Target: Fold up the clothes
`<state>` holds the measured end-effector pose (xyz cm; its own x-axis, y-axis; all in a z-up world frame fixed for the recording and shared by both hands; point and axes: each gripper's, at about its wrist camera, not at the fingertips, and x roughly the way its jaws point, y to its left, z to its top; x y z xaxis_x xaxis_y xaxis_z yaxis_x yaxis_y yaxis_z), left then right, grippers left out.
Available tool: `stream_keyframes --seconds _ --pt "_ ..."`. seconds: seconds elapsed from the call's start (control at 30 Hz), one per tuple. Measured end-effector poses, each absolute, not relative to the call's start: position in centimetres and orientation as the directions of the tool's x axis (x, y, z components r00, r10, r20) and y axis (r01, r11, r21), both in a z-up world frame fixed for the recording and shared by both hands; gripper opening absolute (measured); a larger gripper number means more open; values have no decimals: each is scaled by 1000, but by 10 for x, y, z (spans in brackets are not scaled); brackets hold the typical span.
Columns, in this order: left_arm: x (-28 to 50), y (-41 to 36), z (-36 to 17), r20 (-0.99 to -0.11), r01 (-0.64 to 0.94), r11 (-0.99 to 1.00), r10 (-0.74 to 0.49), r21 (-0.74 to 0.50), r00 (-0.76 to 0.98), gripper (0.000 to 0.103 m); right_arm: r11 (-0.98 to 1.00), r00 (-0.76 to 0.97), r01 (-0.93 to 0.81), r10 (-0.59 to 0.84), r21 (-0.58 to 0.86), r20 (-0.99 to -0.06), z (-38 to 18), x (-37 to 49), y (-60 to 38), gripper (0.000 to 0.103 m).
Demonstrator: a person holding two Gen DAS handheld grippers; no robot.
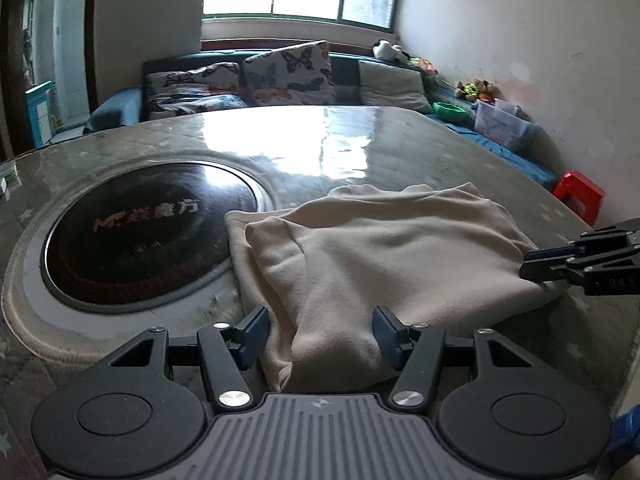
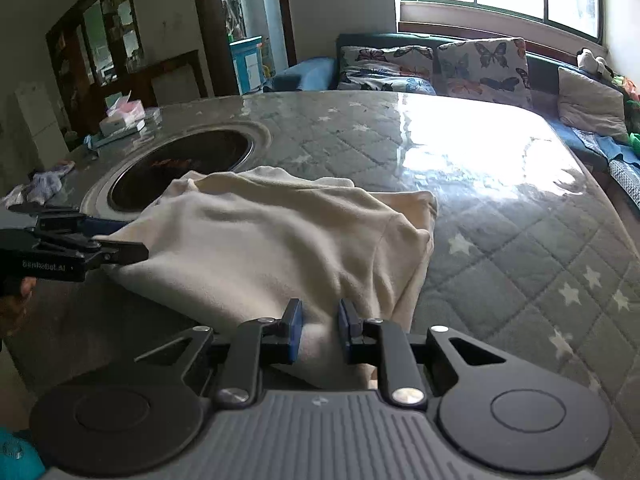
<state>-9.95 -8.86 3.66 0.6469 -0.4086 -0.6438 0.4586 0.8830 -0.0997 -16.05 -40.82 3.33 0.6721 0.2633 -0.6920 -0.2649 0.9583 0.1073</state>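
Observation:
A cream garment [image 1: 376, 256] lies bunched and partly folded on the quilted table cover; it also shows in the right wrist view [image 2: 260, 240]. My left gripper [image 1: 320, 334] is open, its blue pads either side of the garment's near edge. It also shows in the right wrist view [image 2: 116, 240] at the garment's left edge. My right gripper [image 2: 319, 330] is partly closed around a fold of the cream cloth, with a gap still between pads and cloth. In the left wrist view it [image 1: 532, 262] sits at the garment's right edge.
A round black induction hob [image 1: 148, 236] is set in the table left of the garment. Boxes and small cloths [image 2: 120, 120] lie at the table's far left. A sofa with butterfly cushions [image 1: 288, 72] and a red stool [image 1: 580, 194] stand beyond the table.

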Motion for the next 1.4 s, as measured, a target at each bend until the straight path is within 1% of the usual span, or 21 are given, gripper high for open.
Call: stream_keyframes --seconds 0.17,0.27,0.4,0.5,0.63,0.7,0.73,0.77,0.8,1.0,1.13,1.27,1.4 --pt "-106 -87 45 -643 472 875 -423 -106 639 62 953 646 -290 263 87 -716 40 -172 -406 18" --pt "-103 -86 57 -612 480 872 -434 -100 661 60 950 657 -293 281 107 -700 51 -169 -408 18" --pt "-94 -95 62 -590 486 866 -454 -116 668 59 944 683 -319 295 91 -668 62 -149 -400 18" --pt "-86 -106 58 -594 490 864 -457 -118 662 55 943 693 -326 289 71 -660 62 -127 -391 18" --pt "-81 -118 46 -618 494 862 -452 -115 643 50 950 691 -300 280 88 -667 52 -95 -385 17" --pt "-78 -121 40 -631 491 866 -433 -94 644 50 957 682 -273 267 101 -681 44 -82 -385 16" --pt "-77 -120 38 -635 489 868 -427 -89 644 51 960 675 -258 257 106 -692 39 -77 -386 14" --pt "-77 -119 38 -635 488 868 -431 -96 641 51 962 672 -250 254 109 -695 36 -75 -387 12" --pt "-76 -117 40 -634 488 867 -437 -107 638 51 963 670 -244 250 111 -699 33 -73 -388 11" --pt "-73 -117 49 -606 475 873 -441 -116 662 50 953 690 -290 271 86 -672 48 -88 -380 13" --pt "-63 -120 38 -634 441 891 -405 -110 659 50 933 678 -352 313 81 -665 53 -101 -364 13" --pt "-67 -116 39 -628 434 893 -405 -117 665 49 921 675 -384 329 65 -660 53 -103 -351 13" --pt "-69 -108 40 -629 410 905 -387 -117 674 49 915 654 -396 335 71 -679 44 -89 -337 13"
